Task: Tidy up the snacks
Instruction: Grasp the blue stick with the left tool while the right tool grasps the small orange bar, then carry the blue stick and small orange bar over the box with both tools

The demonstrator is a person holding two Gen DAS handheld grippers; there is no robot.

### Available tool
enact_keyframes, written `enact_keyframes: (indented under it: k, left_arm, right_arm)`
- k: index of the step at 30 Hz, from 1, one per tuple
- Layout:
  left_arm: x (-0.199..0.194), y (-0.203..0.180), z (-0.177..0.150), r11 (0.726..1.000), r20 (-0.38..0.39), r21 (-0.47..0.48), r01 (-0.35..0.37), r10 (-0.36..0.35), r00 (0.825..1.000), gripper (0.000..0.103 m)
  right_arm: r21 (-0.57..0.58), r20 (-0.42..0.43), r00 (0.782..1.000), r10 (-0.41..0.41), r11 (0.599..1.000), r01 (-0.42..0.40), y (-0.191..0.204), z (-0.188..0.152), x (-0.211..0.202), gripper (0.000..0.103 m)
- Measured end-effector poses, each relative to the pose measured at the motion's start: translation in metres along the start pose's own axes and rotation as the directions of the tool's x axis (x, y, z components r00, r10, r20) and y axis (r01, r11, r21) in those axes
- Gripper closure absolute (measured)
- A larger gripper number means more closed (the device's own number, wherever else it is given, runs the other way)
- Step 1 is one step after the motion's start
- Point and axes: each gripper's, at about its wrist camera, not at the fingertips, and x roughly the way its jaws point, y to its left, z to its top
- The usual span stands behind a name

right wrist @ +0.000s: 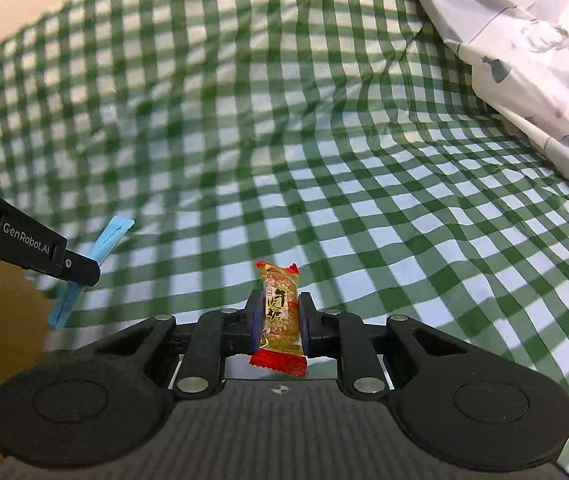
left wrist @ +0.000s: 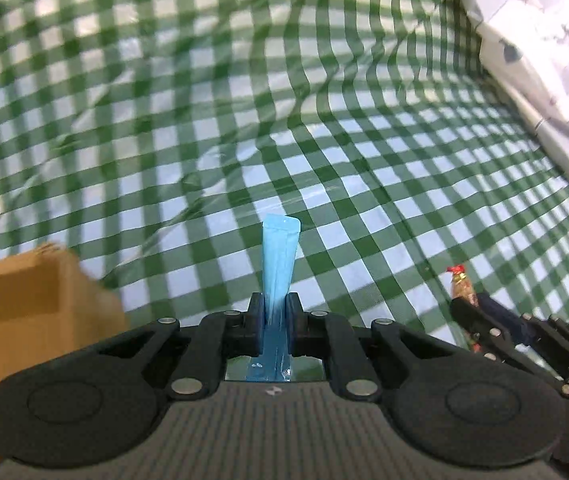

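Snacks held aloft over green-and-white checked cloth (left wrist: pixel 364 200), slim light-blue foil sachet (left wrist: pixel 278 264) clamped in left gripper (left wrist: pixel 275 312), red-and-gold wrapped candy (right wrist: pixel 280 312) clamped in right gripper (right wrist: pixel 280 320), brown cardboard box (left wrist: pixel 24 304) beside left gripper, white printed fabric (right wrist: pixel 524 60) at far right

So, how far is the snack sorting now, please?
Done: I cannot tell; no sorted snack shows, and the box interior is out of sight. In hand: the left gripper is shut on a blue packet, and the right gripper is shut on a red candy, both above the checked cloth. Left: both snacks are not yet put away, probably into the box.
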Motion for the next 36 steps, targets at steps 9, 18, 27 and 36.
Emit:
enact_keyframes:
  k: [9, 18, 27, 36]
  left_arm:
    - [-0.106, 0.026, -0.055, 0.998, 0.055, -0.036, -0.059, 0.061, 0.997, 0.091]
    - [-0.192, 0.073, -0.131, 0.984, 0.066, -0.103, -0.147, 0.154, 0.986, 0.091]
    - [-0.251, 0.123, -0.214, 0.950, 0.003, -0.205, -0.236, 0.242, 0.970, 0.091]
    - [-0.287, 0.141, -0.275, 0.932, 0.006, -0.265, -0.248, 0.259, 0.966, 0.091]
  right_arm:
    - [-0.004, 0.010, 0.997, 0.083, 0.997, -0.083, 0.040, -0.017, -0.096, 0.084]
    - [-0.071, -0.021, 0.980, 0.200, 0.977, -0.201, 0.104, -0.053, -0.177, 0.084]
    - [-0.145, -0.077, 0.942, 0.326, 0.931, -0.334, 0.167, -0.090, -0.240, 0.084]
    - [-0.269, -0.088, 0.925, 0.369, 0.886, -0.379, 0.197, -0.113, -0.280, 0.084]
